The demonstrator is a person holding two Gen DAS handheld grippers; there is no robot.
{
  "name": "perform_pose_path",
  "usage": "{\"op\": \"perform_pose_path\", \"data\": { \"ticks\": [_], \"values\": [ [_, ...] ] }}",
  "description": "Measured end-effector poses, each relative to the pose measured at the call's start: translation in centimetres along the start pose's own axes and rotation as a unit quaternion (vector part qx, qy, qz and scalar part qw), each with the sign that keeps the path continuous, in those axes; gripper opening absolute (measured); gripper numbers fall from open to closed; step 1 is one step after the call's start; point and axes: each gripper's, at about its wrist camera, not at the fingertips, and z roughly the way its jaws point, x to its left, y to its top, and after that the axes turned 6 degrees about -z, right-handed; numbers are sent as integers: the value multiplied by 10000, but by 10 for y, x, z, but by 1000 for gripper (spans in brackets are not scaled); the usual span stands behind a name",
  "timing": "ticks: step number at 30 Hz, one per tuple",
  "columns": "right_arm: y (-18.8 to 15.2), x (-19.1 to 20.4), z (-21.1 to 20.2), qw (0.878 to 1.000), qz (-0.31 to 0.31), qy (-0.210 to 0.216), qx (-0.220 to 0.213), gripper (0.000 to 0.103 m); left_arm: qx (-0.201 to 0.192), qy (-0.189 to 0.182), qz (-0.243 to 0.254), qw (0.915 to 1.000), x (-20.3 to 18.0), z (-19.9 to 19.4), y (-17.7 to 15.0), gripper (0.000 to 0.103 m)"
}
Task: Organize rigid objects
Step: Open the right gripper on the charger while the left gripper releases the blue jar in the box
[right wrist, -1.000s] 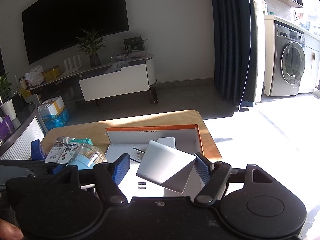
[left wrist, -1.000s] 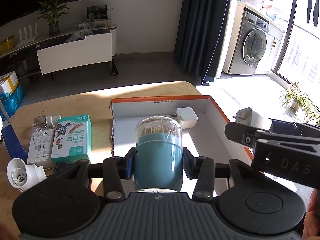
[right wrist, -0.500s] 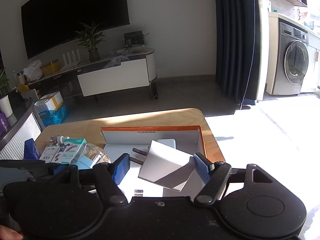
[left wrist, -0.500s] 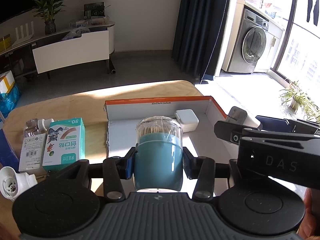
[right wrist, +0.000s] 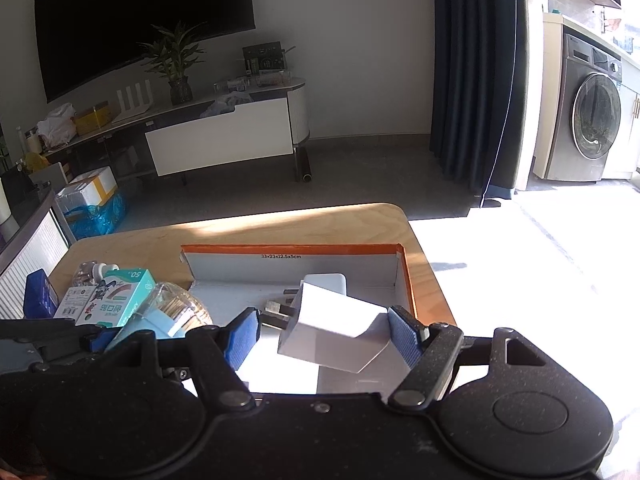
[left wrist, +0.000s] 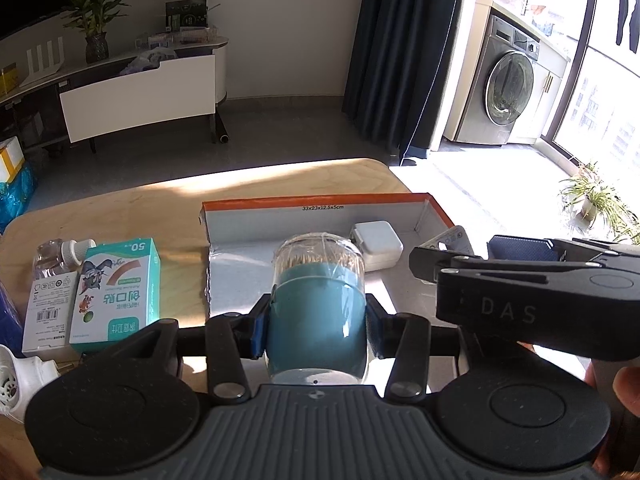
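My left gripper [left wrist: 315,322] is shut on a blue toothpick holder [left wrist: 318,308] with a clear lid, held over the near end of the orange-edged white box [left wrist: 316,203]. My right gripper [right wrist: 322,332] is wide apart; a white plug adapter [right wrist: 334,332] sits between the pads, touching the right pad [right wrist: 405,338], with a gap to the left pad. It hangs over the box [right wrist: 292,249], prongs pointing left. A white charger [left wrist: 378,245] lies in the box's far right corner and shows in the right wrist view [right wrist: 326,282] too.
Left of the box on the wooden table [left wrist: 120,208] lie a teal plaster carton [left wrist: 116,294], a white carton [left wrist: 48,308] with a small bottle [left wrist: 60,250], and a white round device [left wrist: 18,376]. The table's right edge drops to sunlit floor.
Both grippers have moved forward toward the box with their loads. The adapter has tilted and now sits lower between the right pads.
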Motion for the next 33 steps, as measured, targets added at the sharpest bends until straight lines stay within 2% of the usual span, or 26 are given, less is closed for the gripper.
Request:
{"op": "perform_pose_path", "data": {
  "ticks": [3, 12, 16, 18, 23, 33],
  "values": [
    [2, -3, 2, 10000, 8, -42, -62, 85, -19, -81, -23, 10000, -1, 0, 4, 47],
    [5, -21, -26, 9980, 205, -333, -504, 88, -6, -427, -24, 9991, -12, 15, 15, 48],
    [6, -26, -34, 9972, 295, -373, -573, 89, -84, -441, 25, 9990, -16, 13, 17, 56],
    [7, -26, -38, 9971, 305, -359, -597, 89, -89, -460, 25, 9989, -15, 10, 17, 57],
    [8, -21, -46, 9970, 257, -302, -672, 90, -99, -275, -66, 9996, -7, -2, 15, 67],
    [7, 0, -55, 9975, 217, -177, -642, 92, -105, 390, -222, 9989, 15, -32, 15, 88]
  ]
}}
